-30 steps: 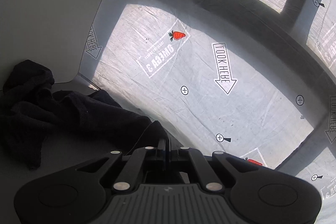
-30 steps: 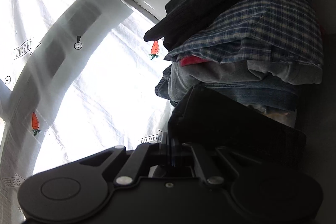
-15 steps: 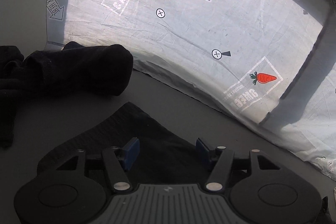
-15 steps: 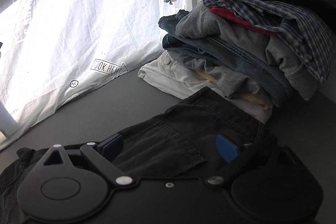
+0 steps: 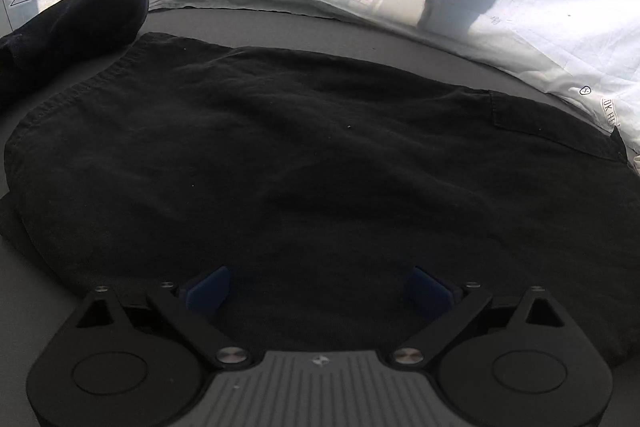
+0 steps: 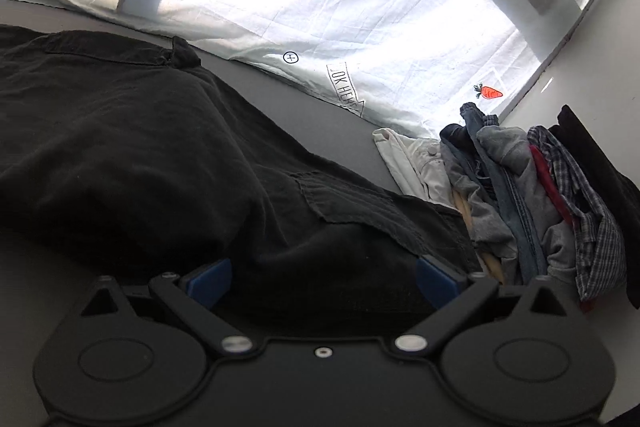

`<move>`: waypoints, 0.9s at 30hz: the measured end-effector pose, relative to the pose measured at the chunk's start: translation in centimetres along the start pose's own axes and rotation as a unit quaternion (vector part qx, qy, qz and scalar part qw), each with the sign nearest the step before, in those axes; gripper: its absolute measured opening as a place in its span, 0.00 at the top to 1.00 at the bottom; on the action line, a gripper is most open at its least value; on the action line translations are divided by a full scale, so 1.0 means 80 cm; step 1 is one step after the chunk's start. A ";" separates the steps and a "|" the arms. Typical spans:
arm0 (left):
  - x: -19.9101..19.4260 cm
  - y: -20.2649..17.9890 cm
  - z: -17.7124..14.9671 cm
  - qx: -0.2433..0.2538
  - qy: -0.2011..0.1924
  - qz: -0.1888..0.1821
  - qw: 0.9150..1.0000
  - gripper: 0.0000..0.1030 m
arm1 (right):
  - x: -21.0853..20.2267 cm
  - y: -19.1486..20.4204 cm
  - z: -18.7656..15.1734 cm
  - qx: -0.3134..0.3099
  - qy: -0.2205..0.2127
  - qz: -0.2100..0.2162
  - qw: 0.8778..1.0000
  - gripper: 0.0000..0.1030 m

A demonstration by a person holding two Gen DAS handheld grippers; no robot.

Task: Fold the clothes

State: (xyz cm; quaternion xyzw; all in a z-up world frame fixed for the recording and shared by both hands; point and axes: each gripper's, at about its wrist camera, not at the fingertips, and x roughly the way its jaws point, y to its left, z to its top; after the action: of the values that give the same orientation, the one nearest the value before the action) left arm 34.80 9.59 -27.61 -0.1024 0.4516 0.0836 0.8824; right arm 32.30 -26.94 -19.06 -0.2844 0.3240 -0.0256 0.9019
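Black shorts (image 5: 320, 155) lie flat, long axis left-right, both left gripper (image 5: 320, 291) and right gripper (image 6: 322, 281) spread wide and empty, folded stack (image 6: 532, 195) crowding the right end.

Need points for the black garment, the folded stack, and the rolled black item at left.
black garment (image 5: 320, 155), left wrist view, middle of fabric.
folded stack (image 6: 532, 203), right wrist view, layered edges.
rolled black item (image 5: 100, 7), left wrist view, rounded end.

The black garment (image 5: 320, 163) covers most of the grey table (image 6: 320, 123) — bare strips run along the white sheet (image 6: 320, 7), hemmed by a clothes stack (image 6: 540, 195) right and a dark bundle (image 5: 80, 19) left.
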 end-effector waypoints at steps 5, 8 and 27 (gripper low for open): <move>0.005 -0.015 -0.007 0.045 -0.003 0.030 0.999 0.00 | 0.002 0.038 0.003 -0.076 -0.017 0.013 0.997 0.03; 0.004 -0.012 -0.008 0.048 -0.008 0.026 0.998 0.00 | 0.009 0.053 0.012 -0.119 -0.032 -0.011 0.992 0.02; 0.001 -0.013 -0.013 0.064 -0.019 0.020 0.998 0.00 | 0.055 0.069 0.009 -0.166 -0.001 -0.067 0.984 0.00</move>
State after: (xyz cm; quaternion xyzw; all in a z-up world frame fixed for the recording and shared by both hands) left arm 34.28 8.35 -28.17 -0.0355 0.4411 0.0738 0.8937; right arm 35.48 -23.00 -24.03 -0.4513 0.3028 -0.0311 0.8388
